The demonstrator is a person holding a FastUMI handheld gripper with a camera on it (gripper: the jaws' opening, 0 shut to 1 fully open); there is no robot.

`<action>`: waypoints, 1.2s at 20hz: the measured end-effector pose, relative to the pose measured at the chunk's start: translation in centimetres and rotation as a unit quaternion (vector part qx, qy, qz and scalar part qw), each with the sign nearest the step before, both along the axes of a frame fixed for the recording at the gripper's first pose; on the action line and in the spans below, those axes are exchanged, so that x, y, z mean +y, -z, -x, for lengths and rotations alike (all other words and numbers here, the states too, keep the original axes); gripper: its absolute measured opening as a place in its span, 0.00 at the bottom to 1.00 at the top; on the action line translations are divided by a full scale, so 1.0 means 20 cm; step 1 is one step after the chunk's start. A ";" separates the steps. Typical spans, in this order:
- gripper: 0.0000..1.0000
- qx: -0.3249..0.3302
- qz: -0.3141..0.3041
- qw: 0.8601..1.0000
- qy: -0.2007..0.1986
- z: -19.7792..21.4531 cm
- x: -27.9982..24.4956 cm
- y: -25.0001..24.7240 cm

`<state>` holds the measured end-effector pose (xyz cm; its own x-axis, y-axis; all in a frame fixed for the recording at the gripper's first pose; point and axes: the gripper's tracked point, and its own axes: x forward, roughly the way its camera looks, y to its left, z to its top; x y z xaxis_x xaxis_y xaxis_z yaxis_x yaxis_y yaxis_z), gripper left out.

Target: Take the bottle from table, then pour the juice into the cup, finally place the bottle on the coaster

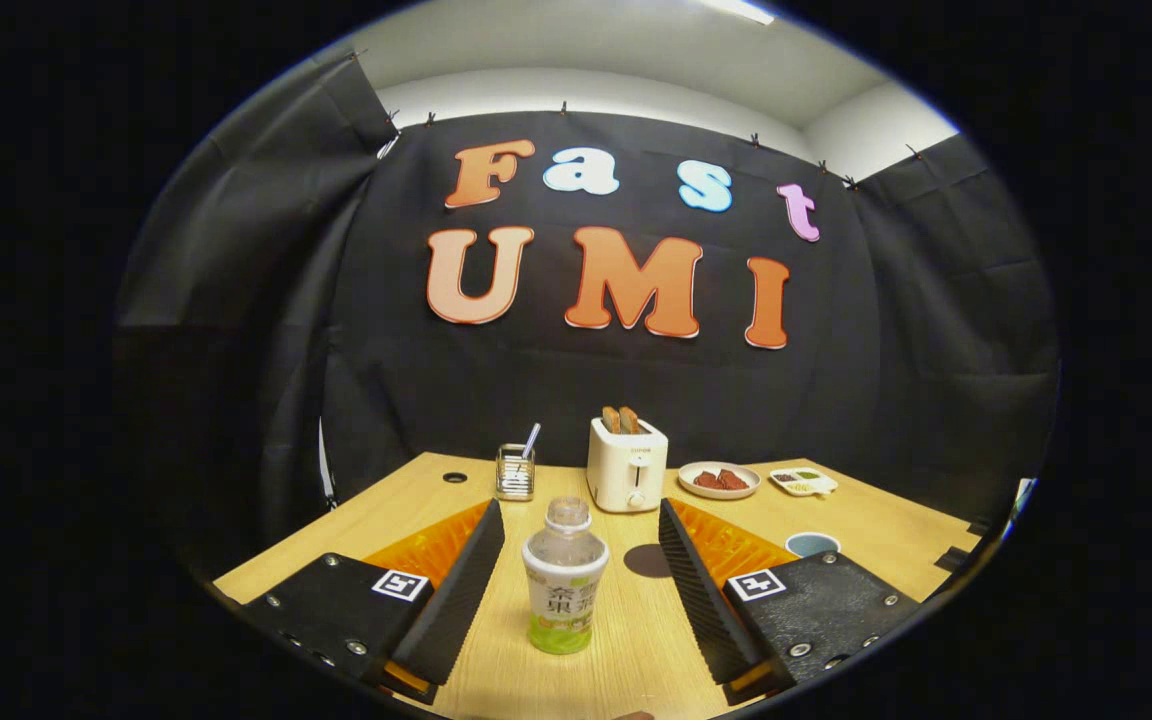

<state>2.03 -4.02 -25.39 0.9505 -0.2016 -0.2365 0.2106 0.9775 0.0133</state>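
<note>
A small clear bottle [563,580] with a white and green label stands upright on the wooden table [406,500], uncapped. It sits between the two fingers of my gripper [581,530], which is open wide with a gap on each side of the bottle. A round dark coaster [648,560] lies on the table just beyond the bottle, close to the right finger. A blue-rimmed cup [813,544] stands to the right, partly hidden behind the right finger.
A white toaster [626,464] with two slices in it stands at the back centre. Left of it is a glass holder [515,472] with a utensil. A plate [719,480] of food and a small tray [803,482] lie back right.
</note>
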 end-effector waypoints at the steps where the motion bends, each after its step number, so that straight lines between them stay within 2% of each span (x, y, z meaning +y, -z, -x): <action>1: 0.93 0.009 -0.007 1.000 -0.001 -0.01 0.01 0.08; 8: 0.91 0.068 -0.034 0.997 -0.020 -0.10 0.05 0.42; 13: 0.81 0.097 -0.045 0.994 -0.026 -0.16 0.06 0.58; 14: 0.78 0.097 -0.051 0.993 -0.034 -0.17 0.08 0.60; 15: 0.70 0.093 -0.052 0.994 -0.038 -0.18 0.08 0.60; 16: 0.66 0.094 -0.053 0.993 -0.041 -0.20 0.08 0.61; 20: 0.61 0.091 -0.074 0.992 -0.054 -0.20 0.07 0.60; 24: 0.58 0.075 -0.154 0.983 -0.070 -0.23 0.05 0.55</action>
<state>6.55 -2.94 -36.31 0.9136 0.0308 -0.4054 0.0975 0.9514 0.2920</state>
